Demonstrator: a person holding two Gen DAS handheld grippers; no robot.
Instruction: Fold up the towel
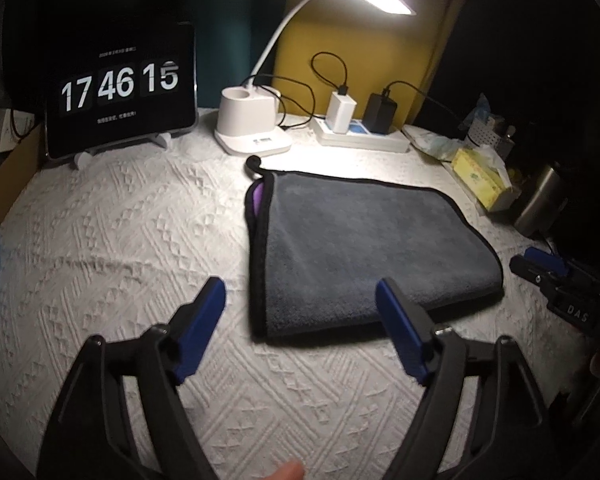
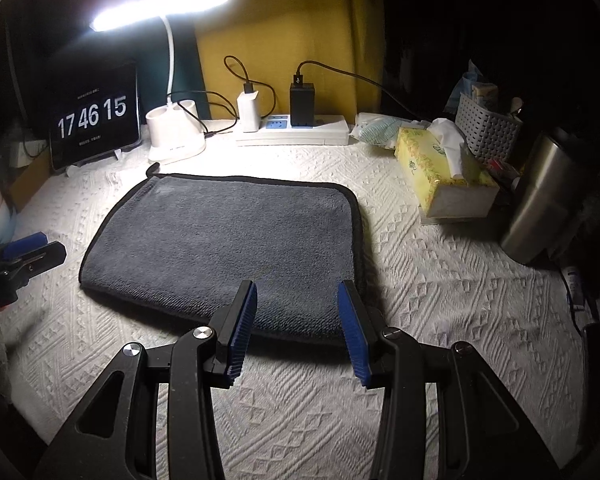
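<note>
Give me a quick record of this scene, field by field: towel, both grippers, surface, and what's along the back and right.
towel: grey towel, black-edged, already folded over, flat
left gripper: jaws open, empty, near the towel's left front corner
right gripper: jaws open, empty, at the towel's front edge
surface: white textured cover
back: tablet reading 17 46 15, lit lamp, power strip
right: tissue box, basket, steel cup

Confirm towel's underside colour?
Purple, peeking out at the towel far left corner; left wrist view shows it best.
</note>
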